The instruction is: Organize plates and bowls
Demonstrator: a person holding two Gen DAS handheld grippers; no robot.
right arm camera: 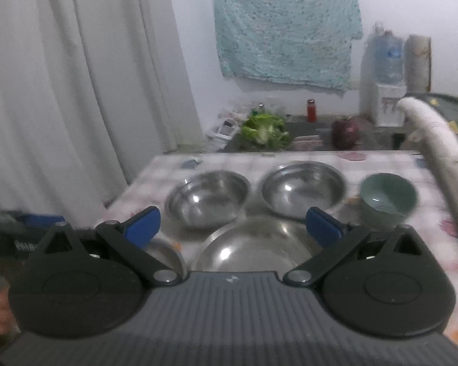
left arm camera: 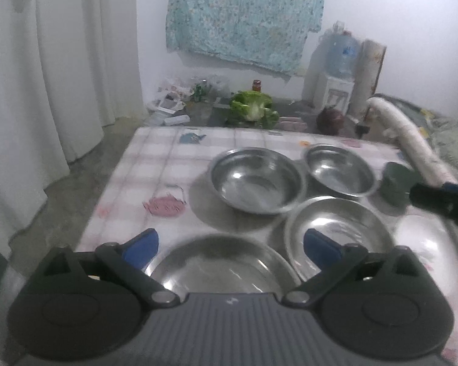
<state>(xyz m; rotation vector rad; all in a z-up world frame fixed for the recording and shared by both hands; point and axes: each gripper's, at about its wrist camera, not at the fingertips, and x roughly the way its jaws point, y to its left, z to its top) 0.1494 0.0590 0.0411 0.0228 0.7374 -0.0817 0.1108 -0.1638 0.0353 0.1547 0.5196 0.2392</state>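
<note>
Both grippers, left (left arm camera: 231,244) and right (right arm camera: 232,225), hover with jaws apart over steel bowls (left arm camera: 257,181) mid-frame on the bench (left arm camera: 155,164).

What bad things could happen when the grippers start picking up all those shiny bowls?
1. The steel bowls sit rim to rim, so lifting one may knock its neighbour and make it clatter.
2. The green bowl stands near the table edge, right beside a white padded bar. A bump might push it off.
3. Both the left gripper and right gripper are open over neighbouring plates, so they could collide.
</note>
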